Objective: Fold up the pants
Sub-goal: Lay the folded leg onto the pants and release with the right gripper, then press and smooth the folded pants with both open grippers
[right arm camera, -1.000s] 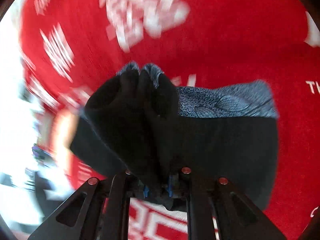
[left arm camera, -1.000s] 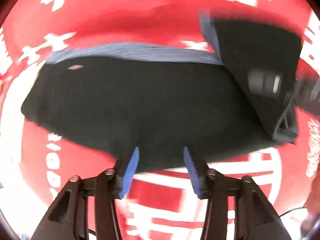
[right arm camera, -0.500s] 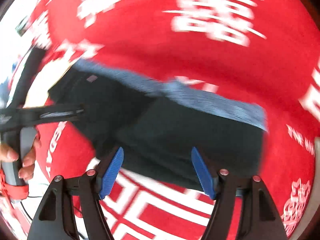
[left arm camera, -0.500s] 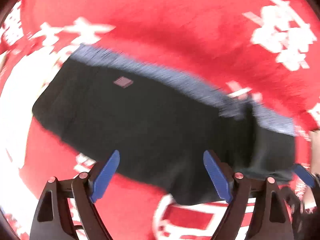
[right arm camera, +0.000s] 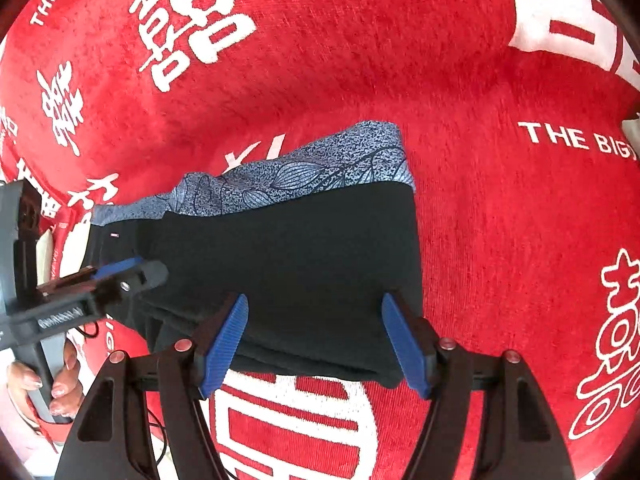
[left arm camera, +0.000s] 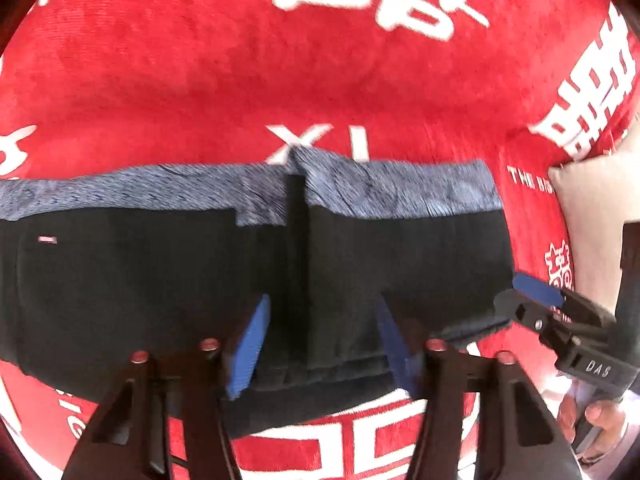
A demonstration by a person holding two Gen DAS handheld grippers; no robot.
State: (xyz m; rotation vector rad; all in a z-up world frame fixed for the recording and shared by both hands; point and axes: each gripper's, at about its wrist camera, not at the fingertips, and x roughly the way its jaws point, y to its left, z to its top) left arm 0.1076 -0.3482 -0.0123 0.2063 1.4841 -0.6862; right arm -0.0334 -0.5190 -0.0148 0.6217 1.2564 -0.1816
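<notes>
The black pants (left arm camera: 160,280) with a blue patterned band (left arm camera: 400,188) lie flat on the red cloth, the right part folded over the rest. They also show in the right wrist view (right arm camera: 312,256). My left gripper (left arm camera: 320,344) is open over the near edge of the pants, astride the fold line. My right gripper (right arm camera: 316,340) is open over the near edge of the folded layer. It shows at the right of the left wrist view (left arm camera: 532,300). The left gripper shows at the left of the right wrist view (right arm camera: 120,276).
The red cloth with white characters (right arm camera: 360,60) covers the whole surface around the pants. A white object (left arm camera: 588,220) lies at the right edge. A hand (right arm camera: 52,384) holds the left gripper's handle. A thin black cable (right arm camera: 86,330) hangs by it.
My right gripper has let go of the pants fabric it was holding and opened. The folded part now lies flat. Both grippers have settled at the near edge of the pants.
</notes>
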